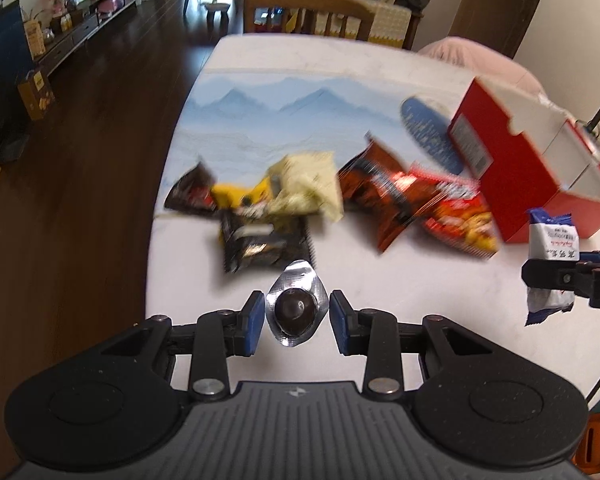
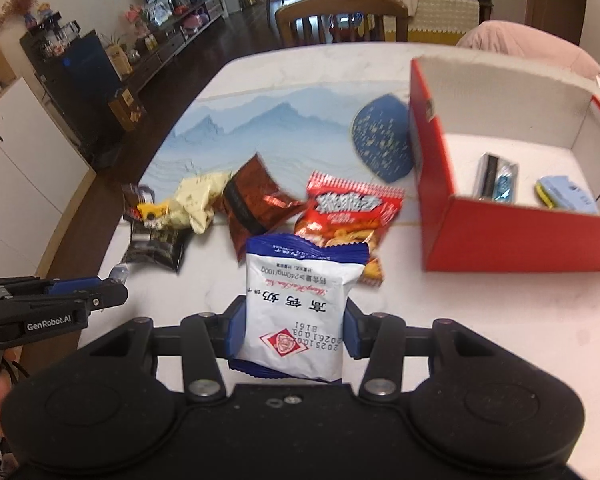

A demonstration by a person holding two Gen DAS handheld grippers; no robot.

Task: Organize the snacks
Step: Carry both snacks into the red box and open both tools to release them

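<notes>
My left gripper (image 1: pixel 298 322) is clamped on a foil-wrapped chocolate (image 1: pixel 296 308), its blue pads (image 1: pixel 256 322) pressing the foil's side edges; the wrapper's long axis runs straight ahead along the fingers, one crimped end pointing away from me, the other back toward the camera. My right gripper (image 2: pixel 292 334) pinches a white-and-blue packet (image 2: pixel 300 308) by its lower half, long axis also along the fingers, blue top seam pointing forward, the print upside down to me. Ahead of both tools, the loose snacks (image 2: pixel 260 204) lie in a row on the table (image 2: pixel 480 320). The red box (image 2: pixel 512 236) sits forward and right of the right gripper, two packets in it.
</notes>
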